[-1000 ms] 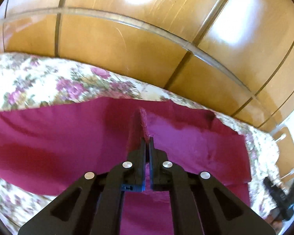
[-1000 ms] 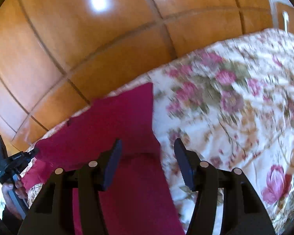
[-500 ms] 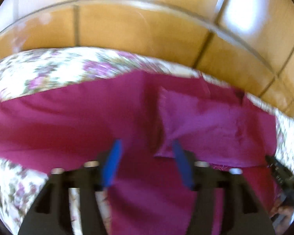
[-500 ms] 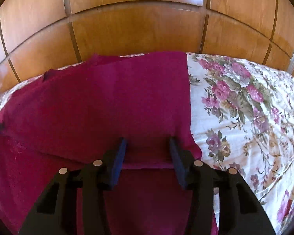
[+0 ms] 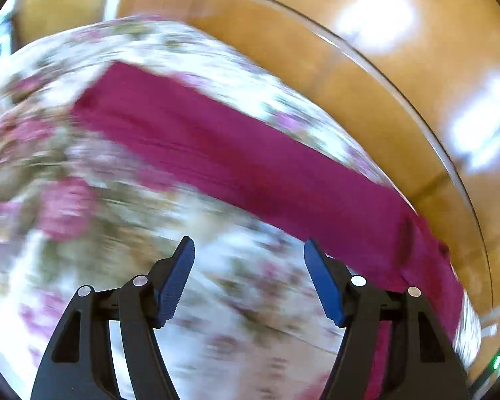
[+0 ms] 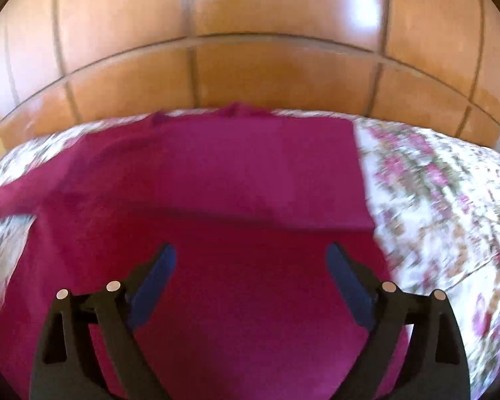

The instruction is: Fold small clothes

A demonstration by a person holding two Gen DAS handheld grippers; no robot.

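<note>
A dark pink cloth (image 6: 236,180) lies flat on the flowery bed cover (image 6: 443,200), with a wooden wall (image 6: 250,66) behind it. The right hand-held gripper (image 6: 251,261) is wide apart over the cloth and holds nothing. The left hand-held gripper (image 5: 249,255) is wide apart too, over the bed cover (image 5: 83,200); that picture is blurry, but the cloth (image 5: 236,160) seems to lie just past it.

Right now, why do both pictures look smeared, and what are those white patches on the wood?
Left wrist view: heavy motion blur streaks the floral bedspread and magenta cloth; only the left claw is sharp. Right wrist view: milder blur. White patches are glare on the glossy wooden panels; the fisheye lens bends their straight seams.
</note>
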